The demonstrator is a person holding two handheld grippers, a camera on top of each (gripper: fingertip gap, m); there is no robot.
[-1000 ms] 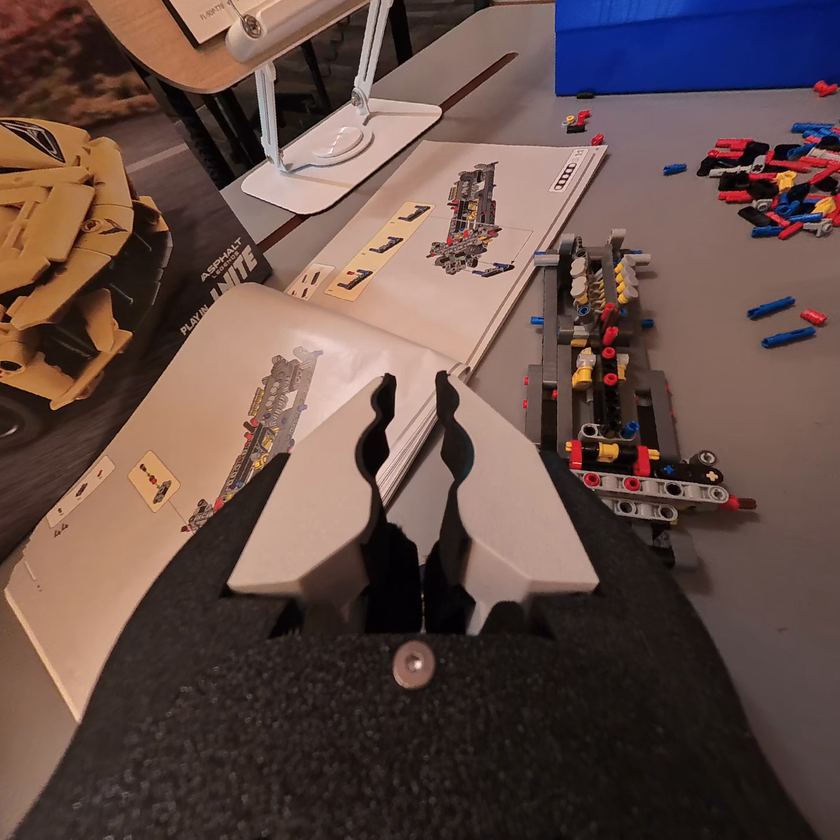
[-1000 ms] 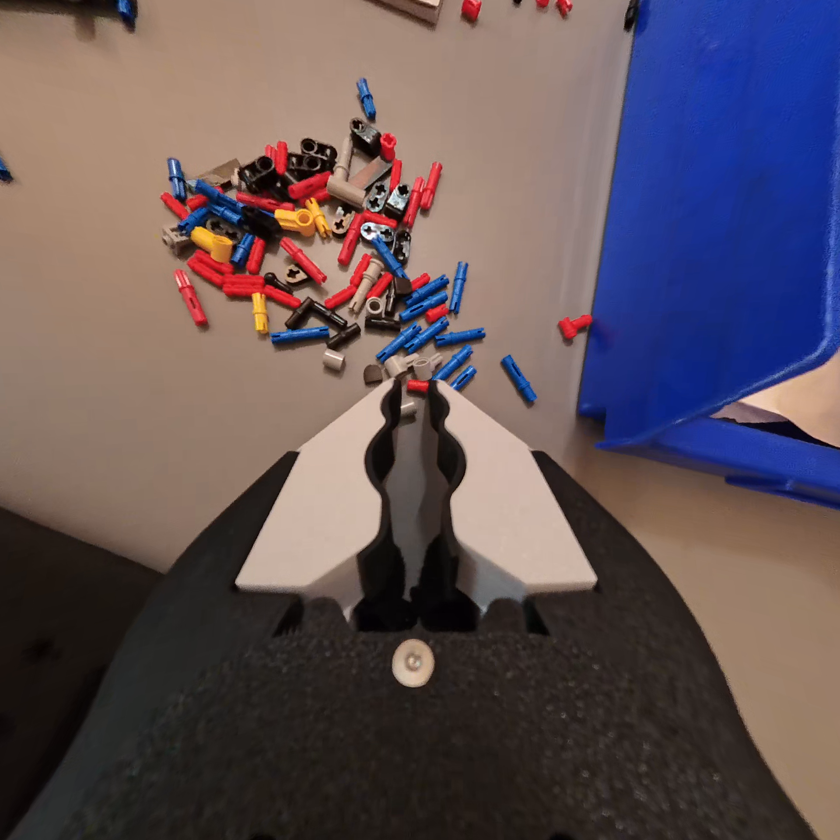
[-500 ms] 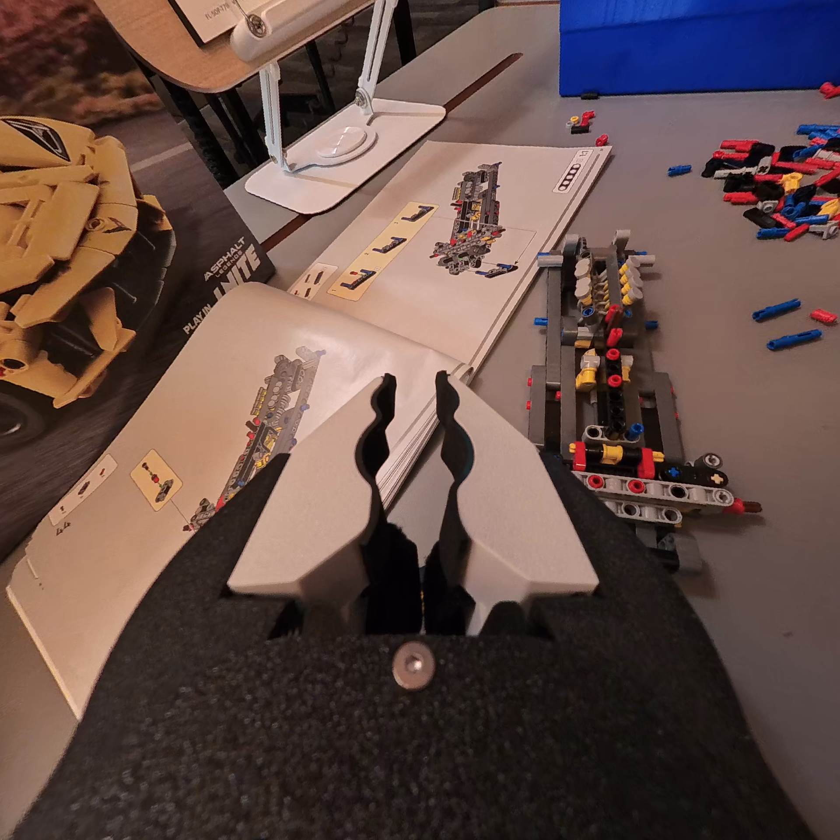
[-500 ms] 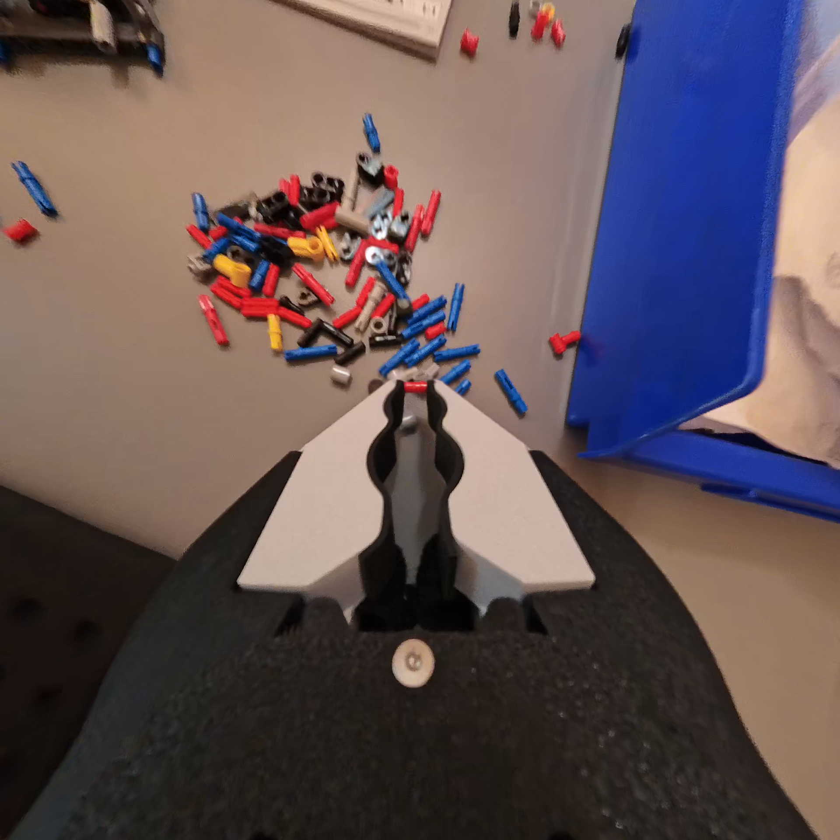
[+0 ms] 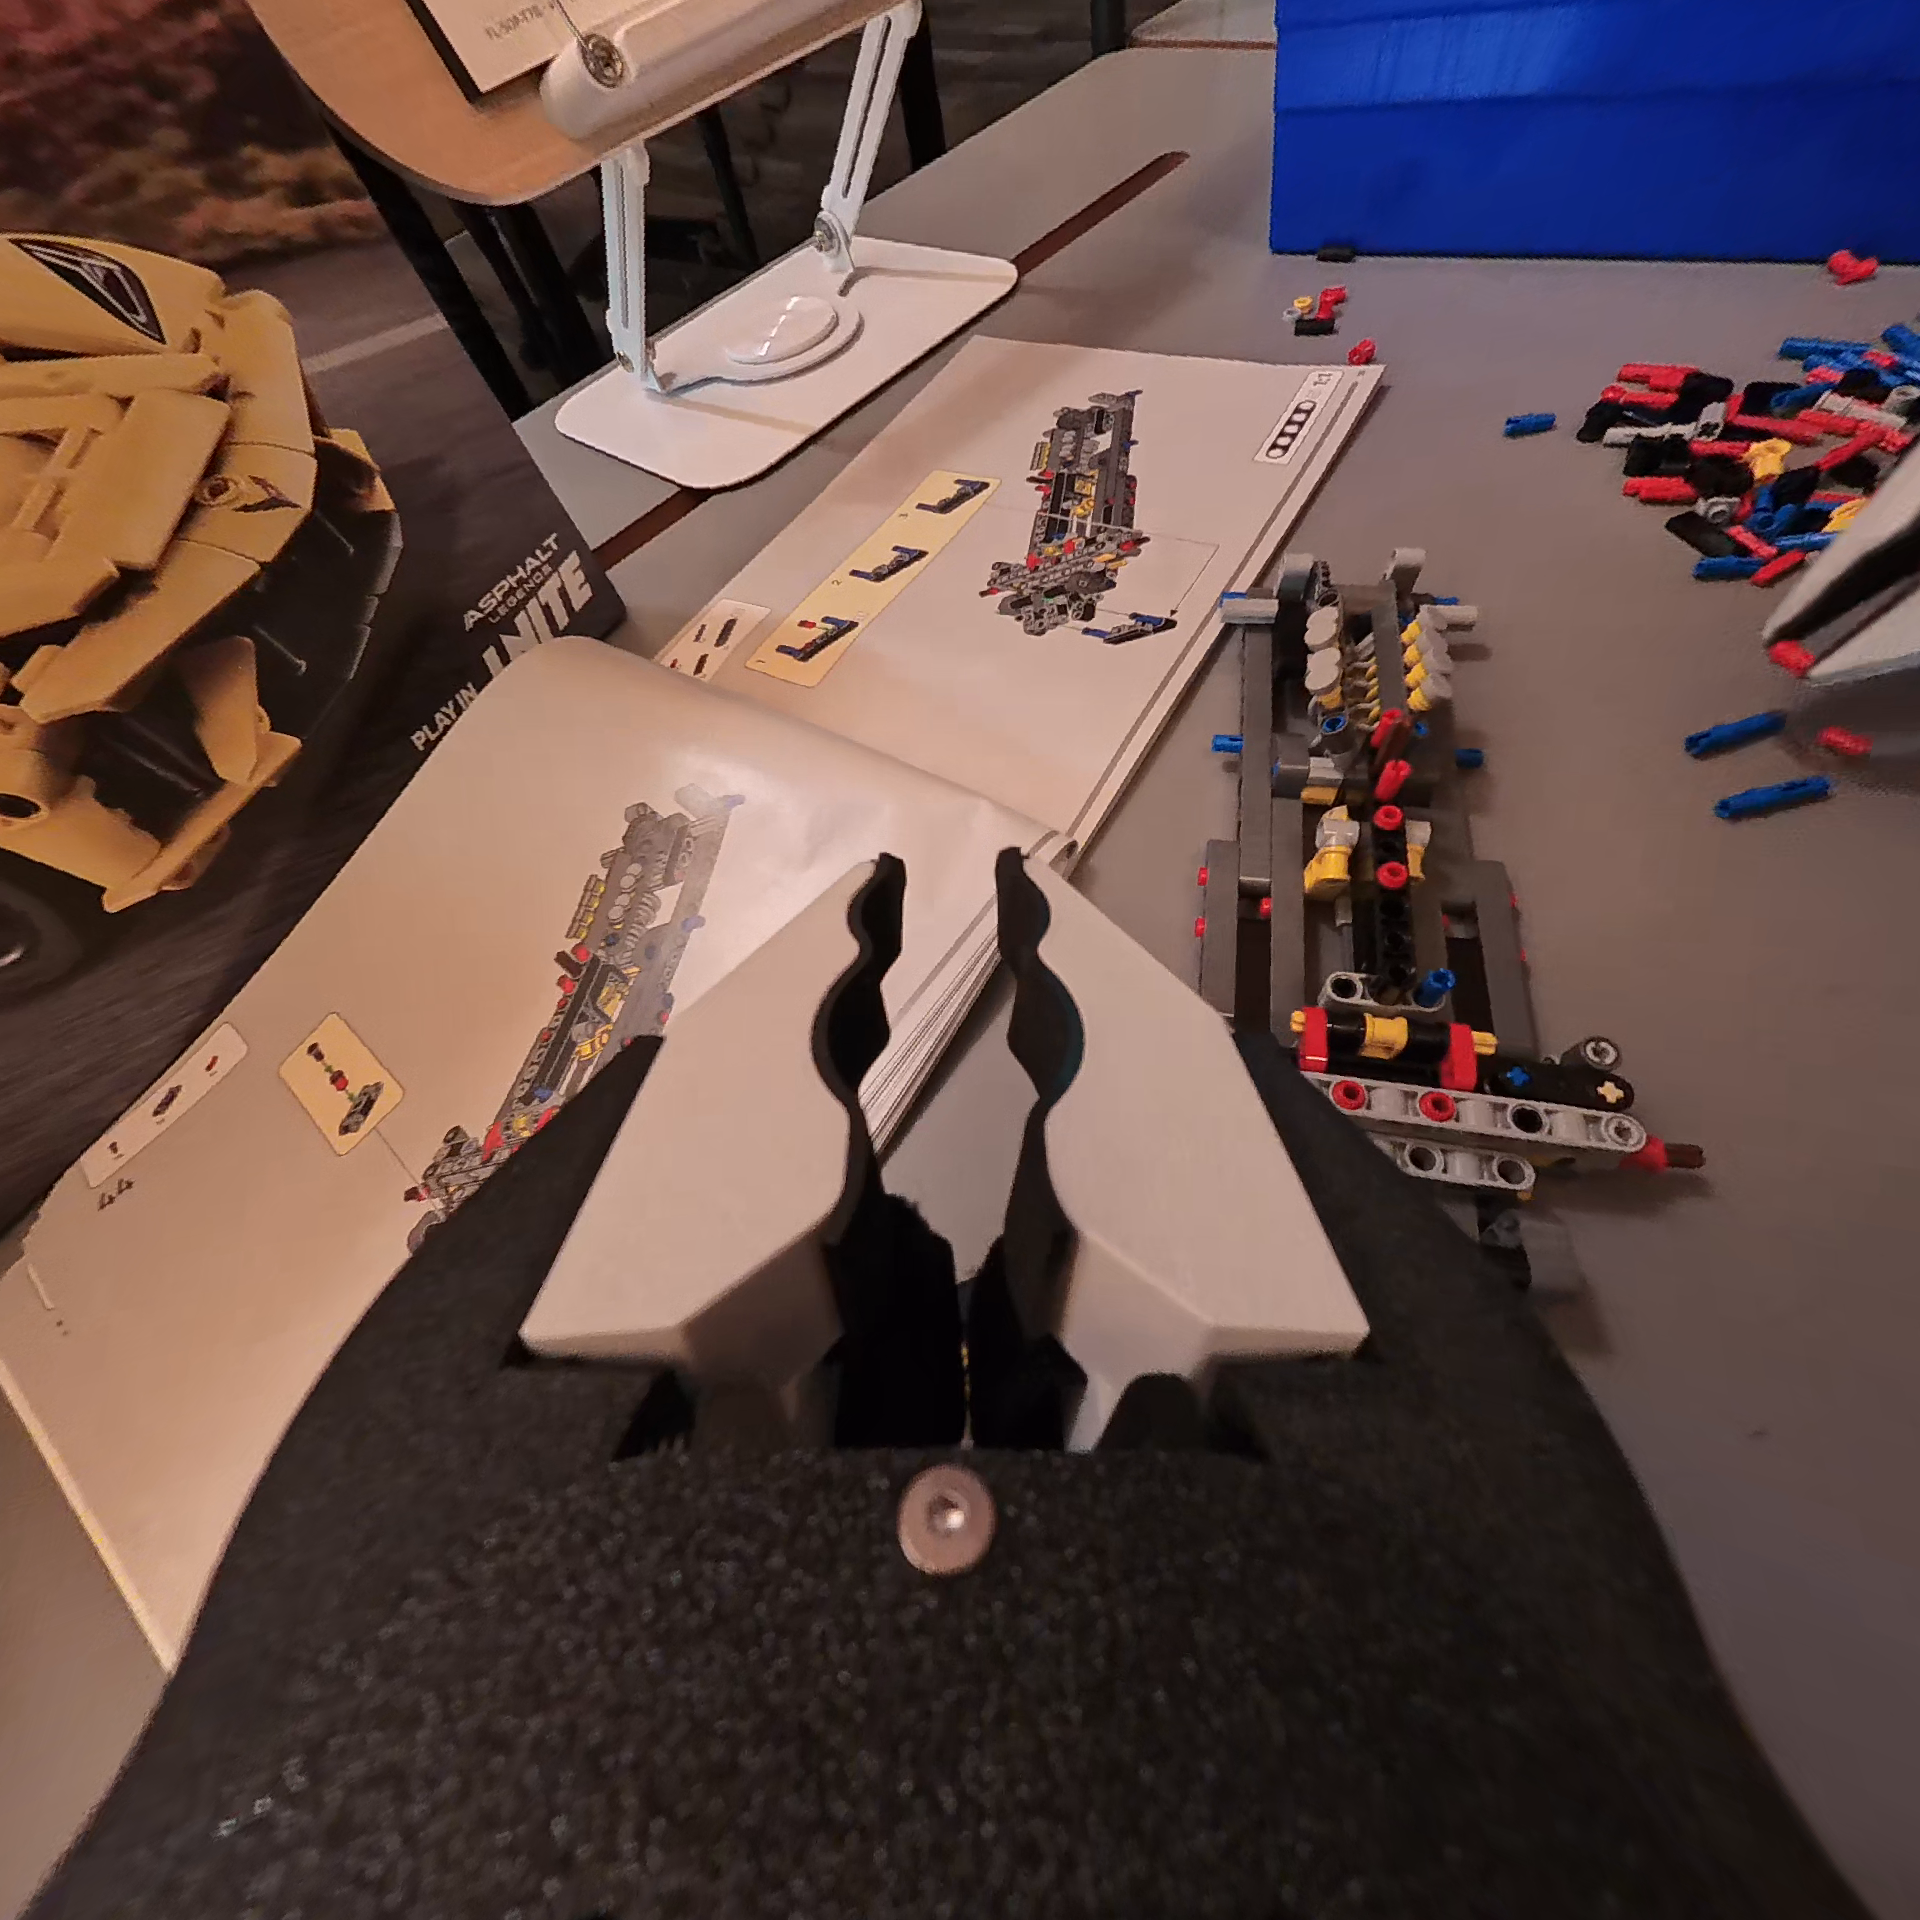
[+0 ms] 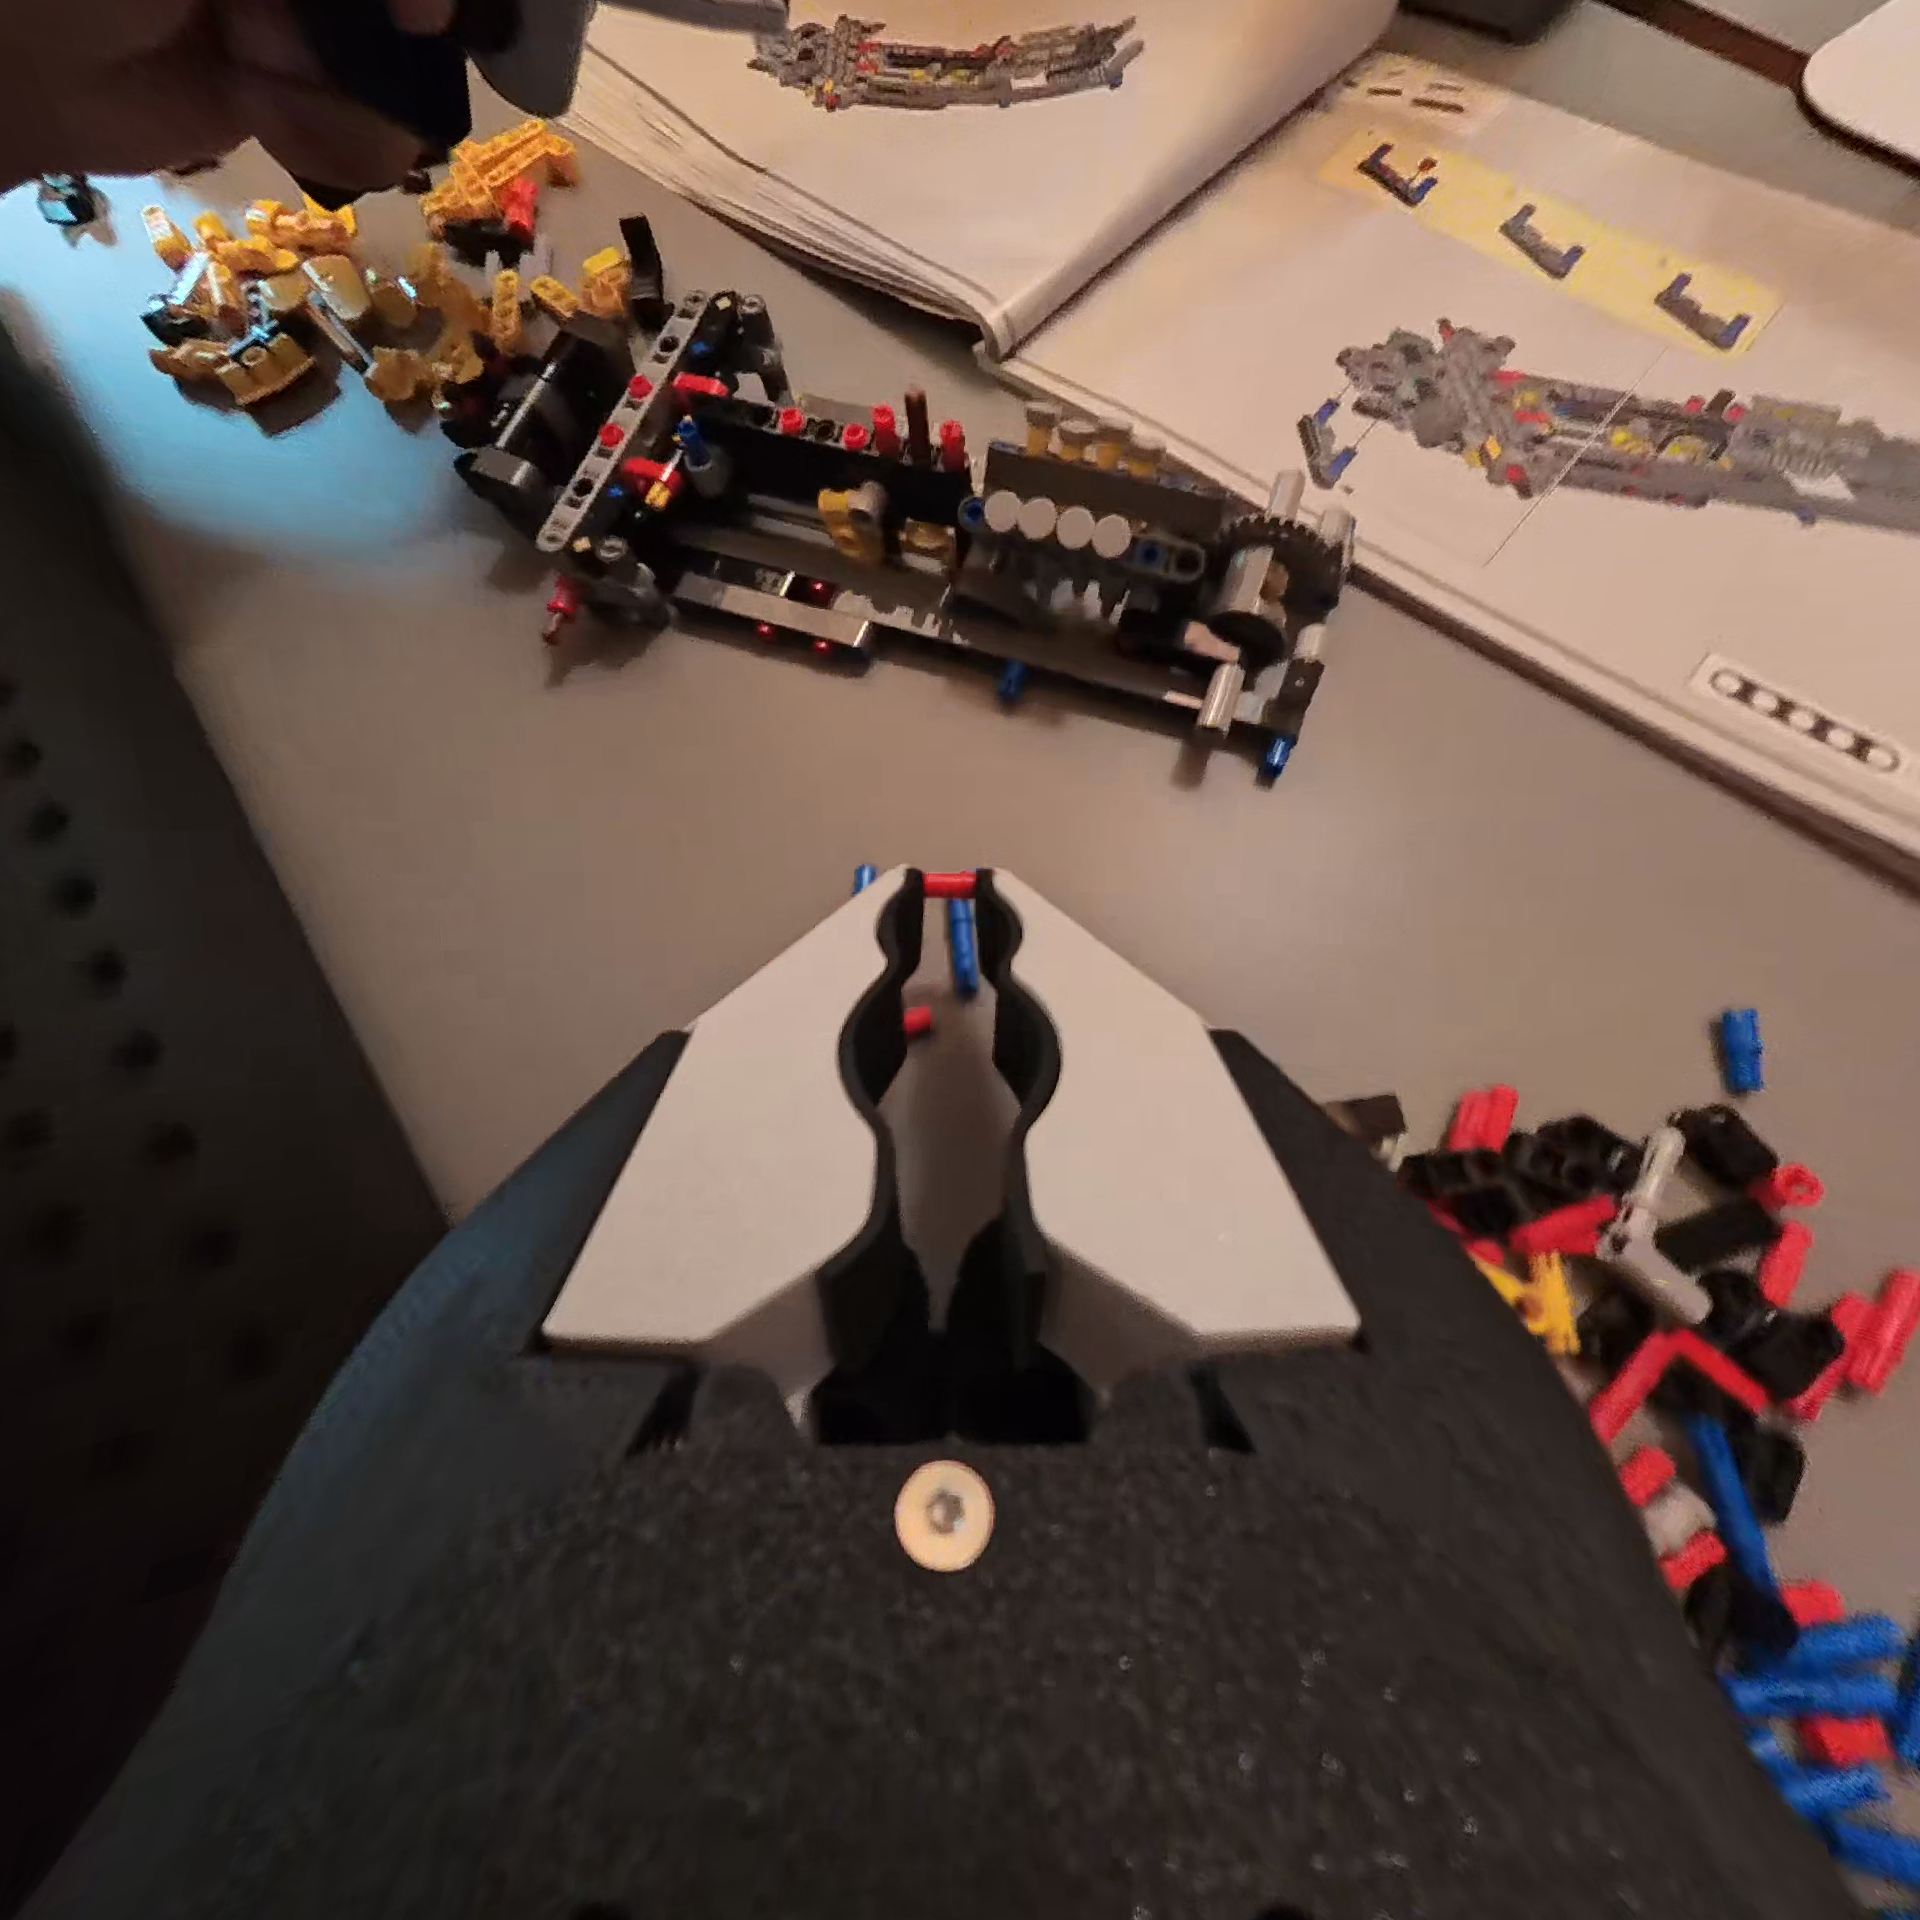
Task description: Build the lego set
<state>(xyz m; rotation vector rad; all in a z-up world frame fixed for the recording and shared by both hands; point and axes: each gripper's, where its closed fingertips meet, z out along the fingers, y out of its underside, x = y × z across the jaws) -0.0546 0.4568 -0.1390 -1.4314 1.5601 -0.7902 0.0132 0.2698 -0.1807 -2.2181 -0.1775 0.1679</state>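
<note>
Right gripper pinches a small red pin at its very tips, mid-frame, chassis build above it; left gripper is narrowly parted and empty over the open manual. Risk: tip-only grip lets the pin twist or pop out when pressed. Loose blue pin below the tips, parts pile lower right, yellow pile upper left; upright red pegs crowd the chassis.

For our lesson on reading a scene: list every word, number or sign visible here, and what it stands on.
I do not quote writing; these bear it.
Set box: white print near its lower corner.
Instruction booklet: page numbers and small step numbers.
Card on the white stand: print too small to read.
</note>
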